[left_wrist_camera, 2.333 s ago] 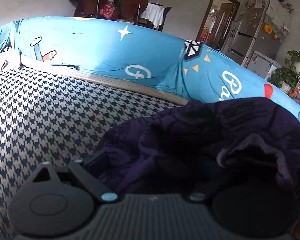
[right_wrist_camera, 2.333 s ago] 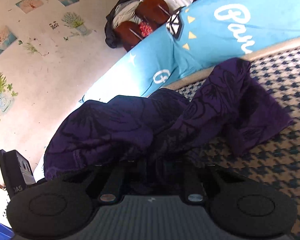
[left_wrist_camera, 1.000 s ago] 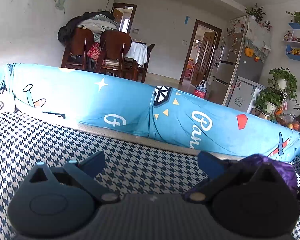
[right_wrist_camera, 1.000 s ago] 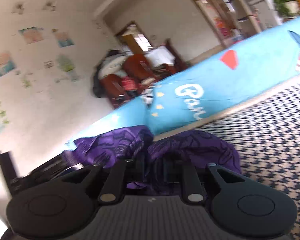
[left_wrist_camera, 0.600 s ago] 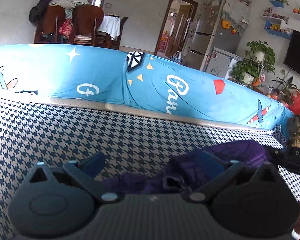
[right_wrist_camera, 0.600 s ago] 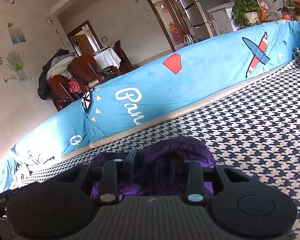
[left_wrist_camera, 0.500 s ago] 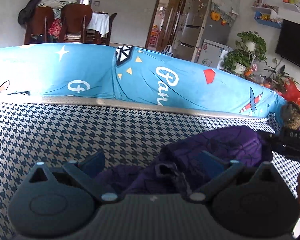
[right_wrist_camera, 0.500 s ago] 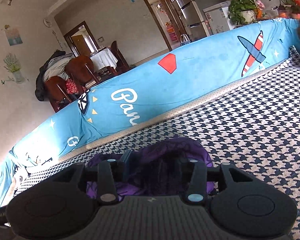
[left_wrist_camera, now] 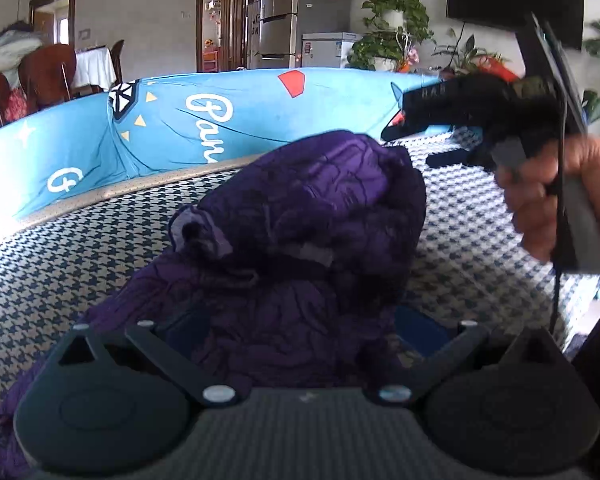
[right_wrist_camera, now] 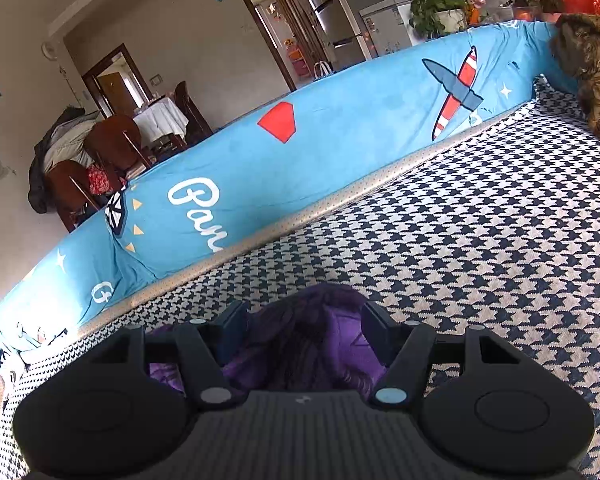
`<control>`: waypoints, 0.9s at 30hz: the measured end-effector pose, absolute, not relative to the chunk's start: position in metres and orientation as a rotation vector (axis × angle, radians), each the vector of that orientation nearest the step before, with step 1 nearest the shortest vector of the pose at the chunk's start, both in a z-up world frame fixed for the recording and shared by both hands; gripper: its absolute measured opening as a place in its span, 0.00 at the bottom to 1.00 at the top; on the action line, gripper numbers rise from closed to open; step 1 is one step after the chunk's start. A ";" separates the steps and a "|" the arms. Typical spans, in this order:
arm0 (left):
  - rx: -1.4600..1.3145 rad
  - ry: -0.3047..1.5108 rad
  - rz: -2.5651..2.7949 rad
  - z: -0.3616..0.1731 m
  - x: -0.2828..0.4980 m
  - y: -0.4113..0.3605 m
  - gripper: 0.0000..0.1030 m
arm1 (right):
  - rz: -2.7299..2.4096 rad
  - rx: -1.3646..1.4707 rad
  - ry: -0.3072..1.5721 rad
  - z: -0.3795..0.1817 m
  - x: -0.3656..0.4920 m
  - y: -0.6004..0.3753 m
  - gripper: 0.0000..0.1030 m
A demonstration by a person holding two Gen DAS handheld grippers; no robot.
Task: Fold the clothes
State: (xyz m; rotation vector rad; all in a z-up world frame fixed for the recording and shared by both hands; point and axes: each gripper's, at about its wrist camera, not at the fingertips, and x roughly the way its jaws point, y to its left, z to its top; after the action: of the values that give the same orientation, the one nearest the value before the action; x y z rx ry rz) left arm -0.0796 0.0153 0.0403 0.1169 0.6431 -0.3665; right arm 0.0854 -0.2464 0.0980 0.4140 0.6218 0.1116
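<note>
The left gripper (left_wrist_camera: pixel 300 328) stands released, its fingers (left_wrist_camera: pixel 420 326) wide on either side of a rumpled purple garment (left_wrist_camera: pixel 312 216) that is heaped between and beyond them. The right gripper (right_wrist_camera: pixel 302 330) is opening, and a fold of the same soft, creased cloth (right_wrist_camera: pixel 312 320) sits between its fingers (right_wrist_camera: pixel 230 332); whether they touch it cannot be told. The garment lies on a woven dark blue and white houndstooth cover (right_wrist_camera: pixel 480 264). Past it runs a smooth blue bolster (right_wrist_camera: pixel 340 140) printed with white lettering, a red shape and a plane. In the left view, a hand (left_wrist_camera: pixel 564 200) grips the other tool's handle.
</note>
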 end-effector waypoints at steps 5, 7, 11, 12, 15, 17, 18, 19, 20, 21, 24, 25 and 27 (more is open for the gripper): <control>0.112 0.684 -0.292 0.027 -0.083 0.019 1.00 | 0.109 0.443 0.598 0.104 0.082 -0.258 0.62; 0.113 0.690 -0.252 0.024 -0.084 0.022 0.99 | 0.115 0.440 0.594 0.105 0.081 -0.258 0.62; 0.085 0.680 -0.202 0.026 -0.085 0.027 0.93 | 0.148 0.426 0.601 0.105 0.080 -0.254 0.62; 0.087 0.675 -0.189 0.027 -0.085 0.028 0.93 | 0.155 0.422 0.603 0.104 0.080 -0.252 0.62; 0.119 0.664 -0.126 0.026 -0.087 0.026 0.87 | 0.173 0.403 0.604 0.103 0.079 -0.246 0.62; 0.117 0.666 -0.088 0.026 -0.087 0.027 0.82 | 0.181 0.385 0.602 0.102 0.077 -0.242 0.62; 0.113 0.664 -0.067 0.026 -0.088 0.029 0.79 | 0.186 0.377 0.601 0.102 0.077 -0.240 0.62; 0.112 0.659 -0.033 0.026 -0.089 0.031 0.79 | 0.190 0.368 0.602 0.102 0.076 -0.238 0.62; 0.115 0.652 0.011 0.026 -0.090 0.034 0.79 | 0.196 0.360 0.602 0.101 0.076 -0.237 0.62; 0.112 0.648 0.052 0.027 -0.090 0.038 0.79 | 0.204 0.353 0.599 0.101 0.075 -0.235 0.62; 0.044 0.662 0.099 0.030 -0.088 0.056 0.79 | 0.242 0.345 0.584 0.104 0.072 -0.232 0.62; 0.009 0.669 0.088 0.032 -0.088 0.062 0.79 | 0.256 0.345 0.578 0.105 0.072 -0.231 0.62; -0.022 0.672 0.057 0.035 -0.089 0.066 0.79 | 0.275 0.344 0.569 0.106 0.070 -0.229 0.62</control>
State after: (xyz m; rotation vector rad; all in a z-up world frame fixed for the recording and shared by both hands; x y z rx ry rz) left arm -0.0892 0.0664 0.0352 -0.0224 0.6720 0.0573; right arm 0.0701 -0.2294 0.1064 0.3435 0.5689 0.2752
